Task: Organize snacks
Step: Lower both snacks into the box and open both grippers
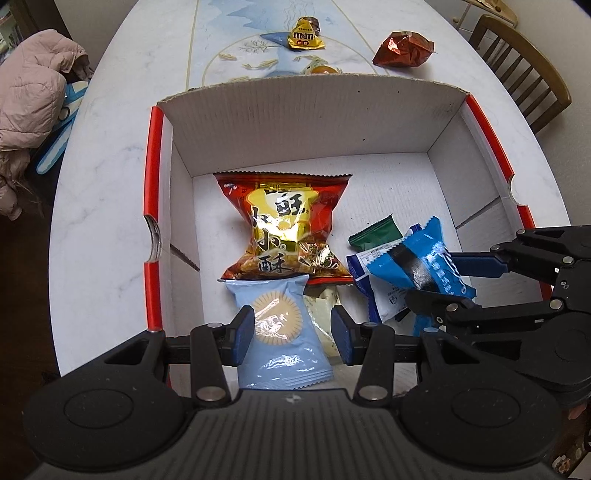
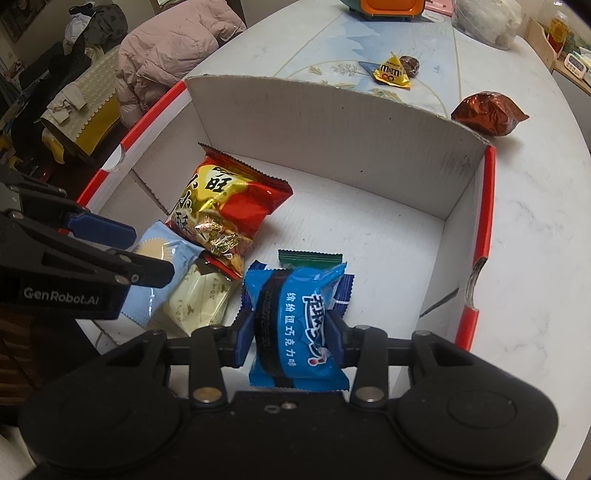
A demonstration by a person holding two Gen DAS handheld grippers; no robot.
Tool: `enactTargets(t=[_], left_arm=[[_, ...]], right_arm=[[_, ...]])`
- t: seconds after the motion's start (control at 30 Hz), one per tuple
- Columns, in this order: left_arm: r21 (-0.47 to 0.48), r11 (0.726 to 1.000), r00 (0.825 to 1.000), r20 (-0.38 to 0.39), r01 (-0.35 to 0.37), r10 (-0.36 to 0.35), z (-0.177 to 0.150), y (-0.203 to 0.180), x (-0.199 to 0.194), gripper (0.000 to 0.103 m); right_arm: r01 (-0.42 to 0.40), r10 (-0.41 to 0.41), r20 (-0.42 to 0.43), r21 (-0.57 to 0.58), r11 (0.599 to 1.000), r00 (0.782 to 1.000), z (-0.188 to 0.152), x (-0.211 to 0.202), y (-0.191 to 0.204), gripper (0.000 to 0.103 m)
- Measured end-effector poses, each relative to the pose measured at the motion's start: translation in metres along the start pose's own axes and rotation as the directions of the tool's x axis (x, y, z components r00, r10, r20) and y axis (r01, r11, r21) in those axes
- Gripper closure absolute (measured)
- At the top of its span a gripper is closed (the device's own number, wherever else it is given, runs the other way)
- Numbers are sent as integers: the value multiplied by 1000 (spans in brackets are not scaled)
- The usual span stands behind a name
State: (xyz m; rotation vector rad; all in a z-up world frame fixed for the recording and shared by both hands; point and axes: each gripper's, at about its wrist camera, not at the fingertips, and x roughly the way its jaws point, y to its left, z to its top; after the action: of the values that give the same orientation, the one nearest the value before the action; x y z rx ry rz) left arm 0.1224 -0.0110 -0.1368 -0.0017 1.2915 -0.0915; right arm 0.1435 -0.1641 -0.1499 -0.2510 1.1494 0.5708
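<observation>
A white cardboard box with red edges (image 1: 153,221) (image 2: 487,206) sits on the table. Inside lie a red-and-gold snack bag (image 1: 284,225) (image 2: 221,206), a cream packet (image 2: 199,299), a green packet (image 1: 380,230) and a dark blue one (image 1: 358,273). My left gripper (image 1: 292,334) is over the box's near end, its jaws apart on either side of a light blue packet (image 1: 280,332) (image 2: 162,258). My right gripper (image 2: 291,336) is shut on a bright blue chocolate packet (image 2: 299,325) (image 1: 417,262) held over the box floor.
On the table beyond the box lie a yellow M&M's pack (image 1: 304,35) (image 2: 392,71), a round brown sweet (image 2: 409,64) and a crumpled red-brown bag (image 1: 402,50) (image 2: 487,112). A pink jacket (image 1: 33,88) lies left, a wooden chair (image 1: 524,74) right.
</observation>
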Motion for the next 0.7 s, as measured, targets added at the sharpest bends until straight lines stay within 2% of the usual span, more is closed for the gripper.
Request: enactTargets(t=[0.27, 0.43, 0.6, 0.7], left_arm=[[-2, 1000, 999, 45, 31, -31, 0, 1, -19, 58], [14, 999, 993, 105, 46, -47, 4, -3, -44, 58], [25, 998, 982, 179, 51, -54, 15, -6, -73, 52], [29, 998, 974, 217, 55, -60, 23, -6, -89, 51]], right_arm=[[-33, 32, 56, 10, 999, 998, 2, -25, -2, 61], [-51, 50, 114, 8, 999, 992, 9, -54, -5, 58], [-55, 55, 175, 1, 998, 983, 19, -82, -10, 56], [-45, 45, 211, -3, 999, 976, 27, -98, -14, 48]])
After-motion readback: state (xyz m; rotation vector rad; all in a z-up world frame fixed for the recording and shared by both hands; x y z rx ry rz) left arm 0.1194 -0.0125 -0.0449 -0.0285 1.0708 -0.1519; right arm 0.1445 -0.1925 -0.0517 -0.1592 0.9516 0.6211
